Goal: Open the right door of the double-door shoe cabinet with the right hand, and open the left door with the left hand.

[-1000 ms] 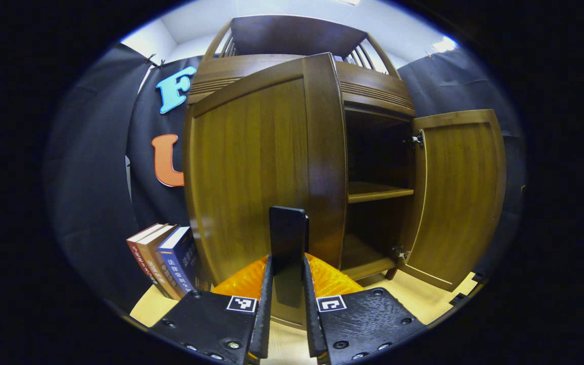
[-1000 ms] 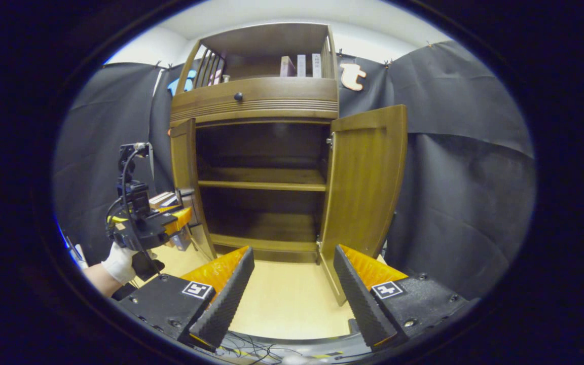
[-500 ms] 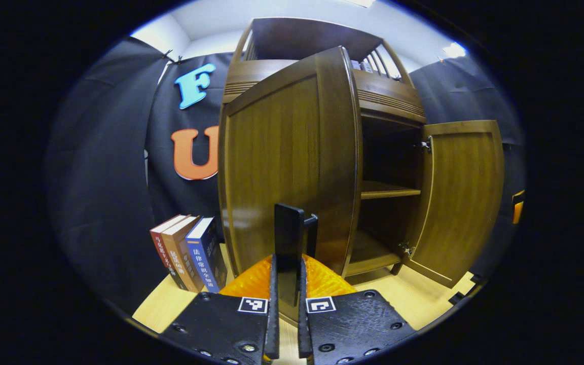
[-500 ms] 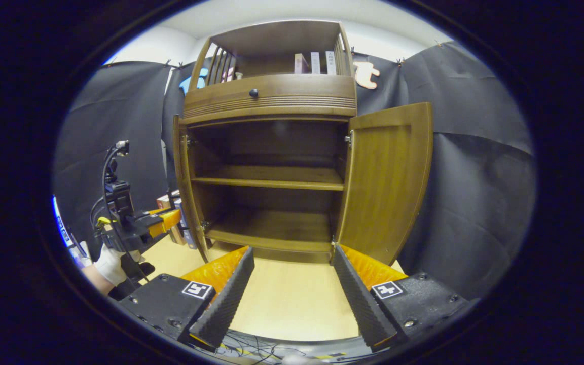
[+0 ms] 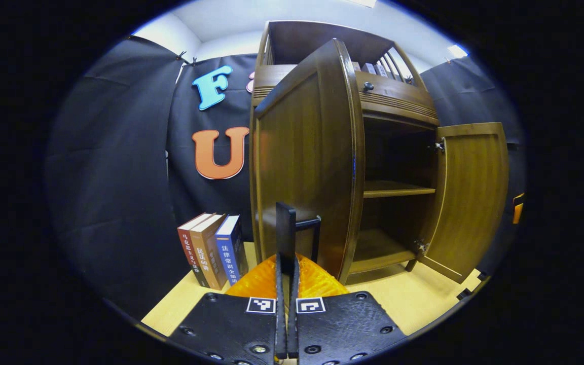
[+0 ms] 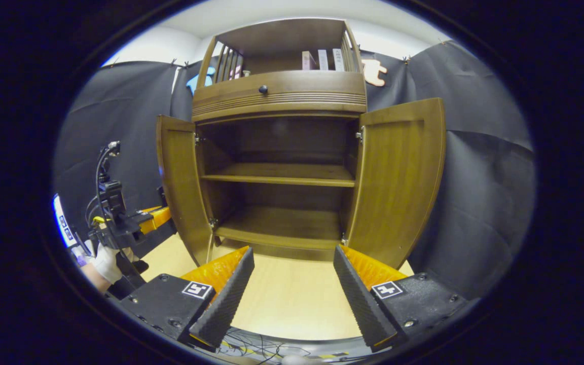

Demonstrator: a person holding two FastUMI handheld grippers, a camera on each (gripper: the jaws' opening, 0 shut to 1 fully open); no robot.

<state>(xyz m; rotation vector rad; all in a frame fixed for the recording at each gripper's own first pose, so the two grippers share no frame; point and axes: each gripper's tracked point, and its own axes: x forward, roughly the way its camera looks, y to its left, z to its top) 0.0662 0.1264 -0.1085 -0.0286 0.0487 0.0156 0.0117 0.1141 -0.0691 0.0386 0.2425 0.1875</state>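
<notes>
Wood left door (image 5: 302,167) stands swung wide in the left gripper view, its upright black handle (image 5: 286,233) dead ahead of the left gripper (image 5: 287,284), whose fingers clamp it. Right door (image 5: 472,197) hangs open beyond.

Right gripper view: right gripper (image 6: 292,284) is released, jaws spread, facing the cabinet (image 6: 279,96) between both doors, touching neither.

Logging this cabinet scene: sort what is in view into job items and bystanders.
Job items: left door, its handle clamped by the left gripper, right door, open right gripper.

Bystanders: books on the floor, drawer knob, books on top shelf.
</notes>
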